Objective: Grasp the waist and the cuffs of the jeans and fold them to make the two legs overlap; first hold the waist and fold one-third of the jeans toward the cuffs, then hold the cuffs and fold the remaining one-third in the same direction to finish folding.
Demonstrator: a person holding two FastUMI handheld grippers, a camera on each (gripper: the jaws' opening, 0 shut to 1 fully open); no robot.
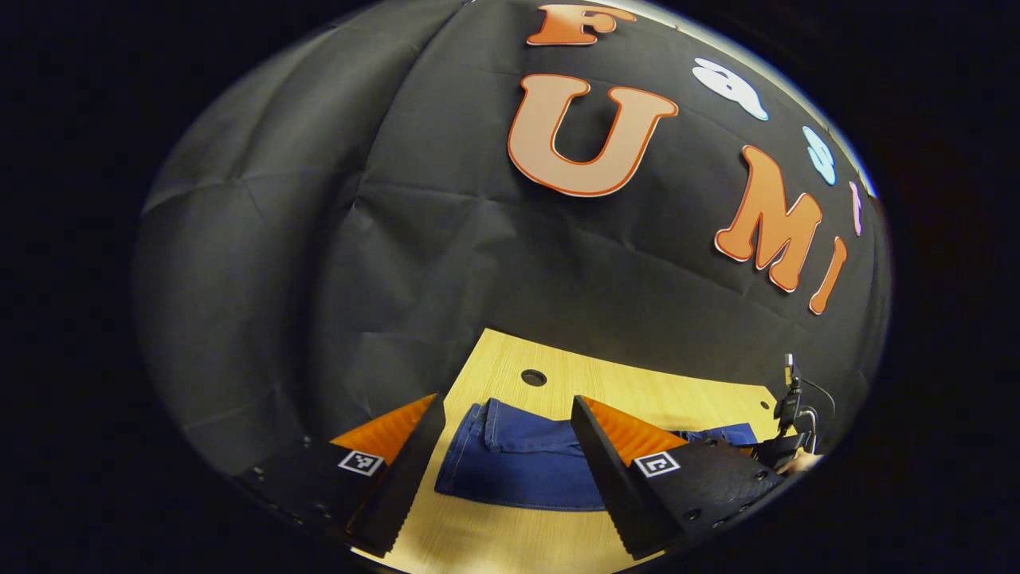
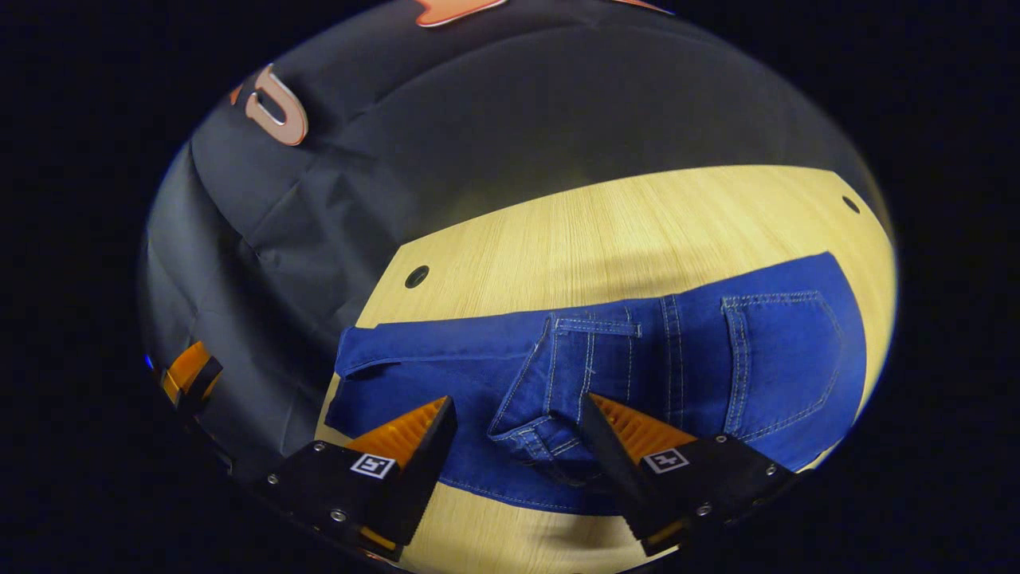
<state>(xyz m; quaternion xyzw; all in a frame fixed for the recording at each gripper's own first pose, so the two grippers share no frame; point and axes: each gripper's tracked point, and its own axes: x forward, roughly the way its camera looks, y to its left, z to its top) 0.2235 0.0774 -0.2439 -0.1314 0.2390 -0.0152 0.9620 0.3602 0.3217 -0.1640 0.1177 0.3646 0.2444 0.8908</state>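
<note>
Left gripper jaws stood wide apart, nothing between them, hovering above the near end of the jeans without touching. Jeans lay flat on the wooden table, folded blue denim with stitched seams, one end toward the table's hole. At the far right edge of the left gripper view the other gripper showed with a bit of a hand, too small to judge.

Right gripper jaws also wide apart, holding nothing. They straddled a bunched cuff or folded hem of the jeans; whether the fingertips touched the cloth couldn't be told. Back pocket faced up at the right. The left gripper showed at the far left edge of the right gripper view.
</note>
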